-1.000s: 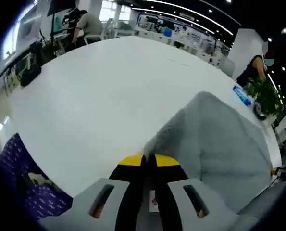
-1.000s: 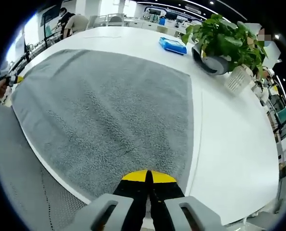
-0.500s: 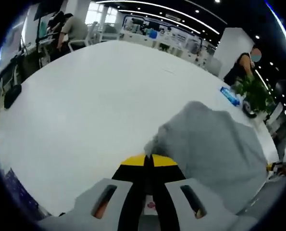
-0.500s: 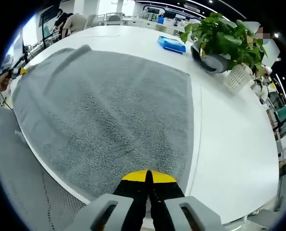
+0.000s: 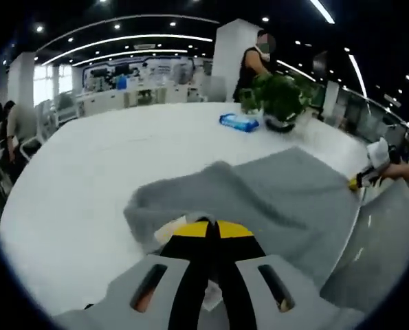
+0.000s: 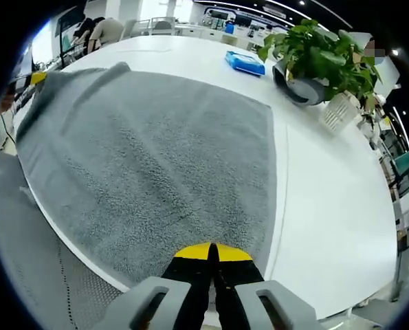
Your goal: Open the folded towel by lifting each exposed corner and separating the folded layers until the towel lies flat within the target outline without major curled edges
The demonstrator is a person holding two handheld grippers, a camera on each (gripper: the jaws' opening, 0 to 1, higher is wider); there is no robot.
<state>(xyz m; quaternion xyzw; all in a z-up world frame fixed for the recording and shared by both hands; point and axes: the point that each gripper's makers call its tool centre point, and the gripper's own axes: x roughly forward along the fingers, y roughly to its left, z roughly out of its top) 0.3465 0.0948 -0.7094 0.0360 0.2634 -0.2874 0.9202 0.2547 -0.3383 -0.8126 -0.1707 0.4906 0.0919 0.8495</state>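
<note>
So the grey towel (image 6: 163,158) is mostly spread out on the white table (image 6: 328,220) at this point. In the right gripper view it lies pretty flat, running along a thin outline mark (image 6: 284,179) on its right side. The right gripper (image 6: 211,256) has its jaws pressed together right at the towel's near edge, looks like it's pinching that hem, though the contact itself is hard to make out.

In the left gripper view the left gripper (image 5: 210,230) is also clamped closed and seems to have a corner of the towel (image 5: 259,199) lifted, with a raised fold bunching up just ahead of it. A potted plant (image 6: 321,51) and a blue packet (image 6: 246,63) sit beyond the towel, well clear.

My guess: main unfolding is done, what's left is laying that left corner down and smoothing the hump so the edges sit inside the outline
</note>
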